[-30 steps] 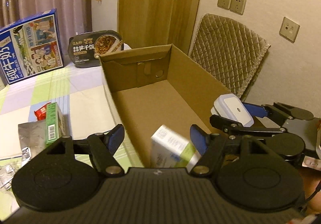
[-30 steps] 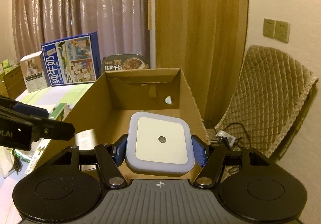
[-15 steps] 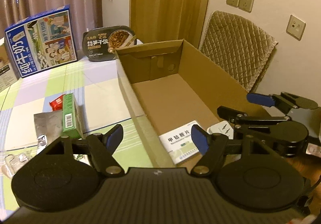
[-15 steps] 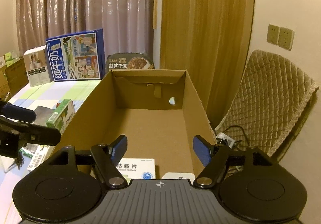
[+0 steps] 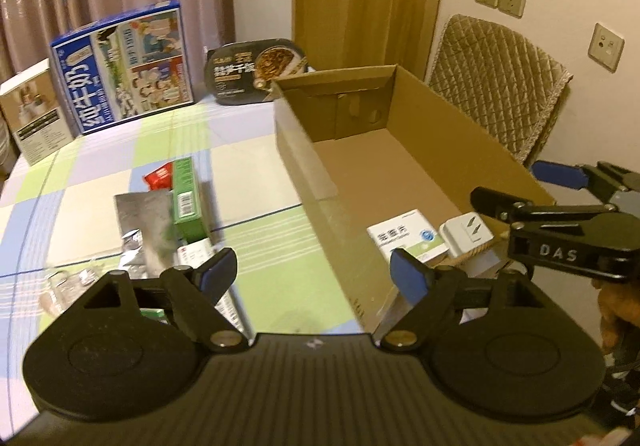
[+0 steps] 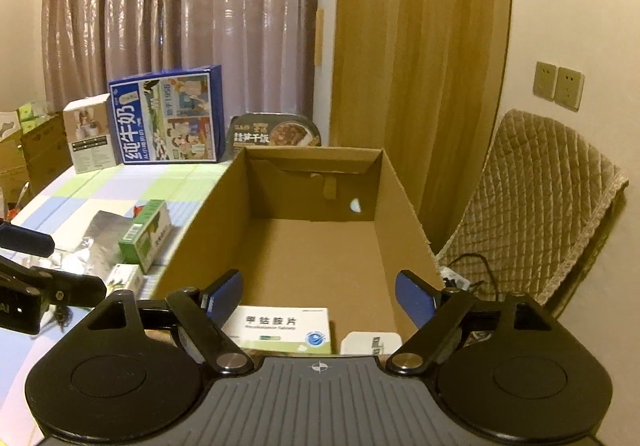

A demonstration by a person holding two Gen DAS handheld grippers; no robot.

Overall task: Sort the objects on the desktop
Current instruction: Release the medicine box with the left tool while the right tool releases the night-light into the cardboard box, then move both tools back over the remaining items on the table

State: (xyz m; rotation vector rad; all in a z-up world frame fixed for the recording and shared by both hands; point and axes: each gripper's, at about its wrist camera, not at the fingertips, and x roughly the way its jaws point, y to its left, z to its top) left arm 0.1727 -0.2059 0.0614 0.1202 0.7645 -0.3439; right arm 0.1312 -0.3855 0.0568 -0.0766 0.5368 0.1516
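- My left tongs point(image 5: 312, 272) stand wide apart with nothing between the blue pads; they have just been spreading further, and they hang over the near left wall of the cardboard box point(image 5: 304, 150).
- My right tongs point(image 6: 318, 296) are likewise spread and bare, having just widened too, and they point into the box from its near end.
- The white medicine box point(image 6: 286, 328) lies flat on the box floor at the near end, label up.
- The white square plug-in light point(image 5: 466, 232) lies just beside the medicine box on its right, socket-pin side up; I cannot tell whether the two touch.
- The rest of the cardboard box floor is bare brown board.
- On the checked counter point(image 5: 248, 166) left of the box lie a green carton point(image 5: 188, 202), a red packet point(image 5: 158, 178) behind it, a silver foil pouch point(image 5: 140, 214) and a few smaller packs nearer me.
- At the far edge of the counter stand a blue milk carton case point(image 5: 128, 66) and a small white box point(image 5: 34, 114), with a black ready-meal tray point(image 5: 256, 70) leaning behind the cardboard box.
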